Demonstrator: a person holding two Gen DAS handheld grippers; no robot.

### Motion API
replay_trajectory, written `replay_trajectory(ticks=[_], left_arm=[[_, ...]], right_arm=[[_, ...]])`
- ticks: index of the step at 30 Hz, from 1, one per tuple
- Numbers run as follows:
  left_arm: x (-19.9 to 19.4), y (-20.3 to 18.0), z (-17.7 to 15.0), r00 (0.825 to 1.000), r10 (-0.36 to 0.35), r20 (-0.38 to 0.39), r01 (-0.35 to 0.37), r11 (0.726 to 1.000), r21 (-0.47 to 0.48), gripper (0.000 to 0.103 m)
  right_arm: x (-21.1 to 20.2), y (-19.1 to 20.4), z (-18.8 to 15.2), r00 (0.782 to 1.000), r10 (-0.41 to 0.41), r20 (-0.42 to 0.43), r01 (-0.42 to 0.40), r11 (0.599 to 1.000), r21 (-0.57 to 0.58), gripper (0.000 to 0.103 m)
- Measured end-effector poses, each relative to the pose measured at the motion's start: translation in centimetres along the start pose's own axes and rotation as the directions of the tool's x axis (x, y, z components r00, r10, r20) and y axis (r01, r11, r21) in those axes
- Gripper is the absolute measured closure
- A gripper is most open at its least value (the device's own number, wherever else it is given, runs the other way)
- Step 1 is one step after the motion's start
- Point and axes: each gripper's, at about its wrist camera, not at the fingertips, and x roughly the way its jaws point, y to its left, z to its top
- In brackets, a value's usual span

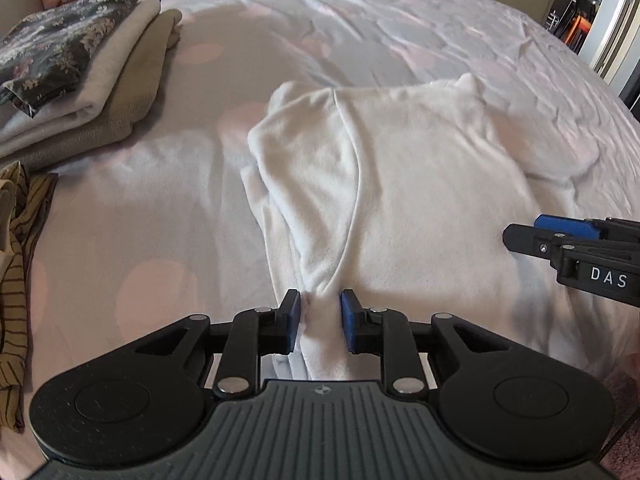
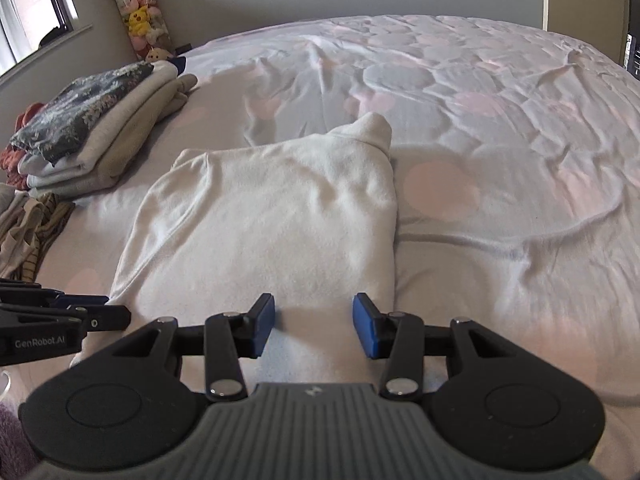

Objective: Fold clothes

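A white fleece garment (image 1: 400, 168) lies partly folded on the bed, its sleeve folded over its body. It also shows in the right wrist view (image 2: 260, 216). My left gripper (image 1: 319, 320) is at the garment's near edge, with a bunched strip of the white fabric running between its blue pads (image 1: 294, 318); the jaws stand a little apart around it. My right gripper (image 2: 314, 326) is open over the garment's near hem, with nothing held between the pads. It shows in the left wrist view (image 1: 520, 236) at the right, and the left gripper shows in the right wrist view (image 2: 100, 312) at the left.
A stack of folded clothes (image 1: 80, 80) with a dark floral piece on top sits at the back left of the bed (image 1: 480, 40). A striped brown garment (image 1: 16, 280) lies crumpled at the left edge. Plush toys (image 2: 140, 16) hang by the wall.
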Motion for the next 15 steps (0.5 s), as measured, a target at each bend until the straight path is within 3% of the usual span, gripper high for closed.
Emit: replay_trajectory(ticks=[4, 7, 9, 11, 13, 15], left_arm=[[0.2, -0.4, -0.3, 1.0, 0.019, -0.021, -0.019, 1.0, 0.023, 0.081], [-0.6, 0.1, -0.5, 1.0, -0.005, 0.009, 0.005, 1.0, -0.001, 0.081], [-1.5, 1.0, -0.3, 0.997, -0.047, 0.062, 0.05, 0.997, -0.056, 0.081], [-2.2, 2.3, -0.1, 0.988, -0.084, 0.126, 0.099, 0.987, -0.123, 0.072], [-2.5, 3.6, 0.2, 0.98, -0.094, 0.177, 0.128, 0.974, -0.187, 0.061], [-2.4, 4.7, 0.5, 0.975, -0.087, 0.203, 0.137, 0.96, -0.243, 0.059]], right_arm=[[0.6, 1.4, -0.3, 0.999, -0.047, -0.024, 0.044, 0.994, -0.104, 0.051], [0.2, 1.3, -0.3, 0.999, -0.04, 0.004, 0.04, 0.995, -0.095, 0.052], [-0.7, 0.2, -0.2, 0.998, 0.011, 0.063, -0.01, 1.0, -0.025, 0.052], [-1.5, -0.9, 0.0, 0.993, 0.006, 0.116, -0.012, 0.999, 0.05, 0.049], [-1.7, -2.0, 0.3, 0.991, -0.009, 0.133, -0.008, 0.992, 0.126, 0.044], [-1.4, -3.1, 0.4, 0.992, -0.027, 0.123, 0.003, 0.981, 0.193, 0.044]])
